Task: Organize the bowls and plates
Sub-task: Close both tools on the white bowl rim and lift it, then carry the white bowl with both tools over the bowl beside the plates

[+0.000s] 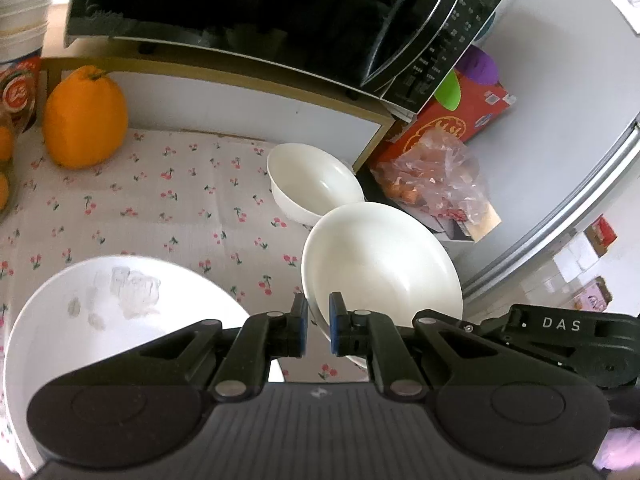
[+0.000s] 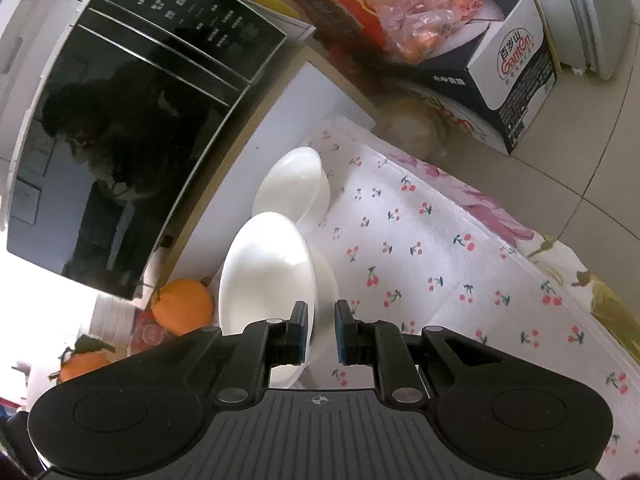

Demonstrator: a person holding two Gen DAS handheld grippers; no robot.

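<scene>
My left gripper (image 1: 318, 330) is shut on the near rim of a large white bowl (image 1: 380, 268), which hangs tilted above the cherry-print tablecloth (image 1: 160, 208). My right gripper (image 2: 321, 332) is shut on the rim of the same white bowl (image 2: 264, 276). Its black body (image 1: 560, 340) shows beside the bowl in the left wrist view, fingers hidden. A smaller white bowl (image 1: 312, 180) (image 2: 292, 184) stands just beyond, against the shelf. A wide white plate (image 1: 100, 320) with smudges lies at the near left on the cloth.
A black microwave (image 1: 260, 12) (image 2: 120, 120) sits on a low shelf over the back of the table. An orange (image 1: 84, 120) and stacked cups (image 1: 22, 20) stand at the far left. Past the table's right edge are a red box (image 1: 452, 120), a plastic bag (image 1: 436, 176) and a carton (image 2: 508, 68).
</scene>
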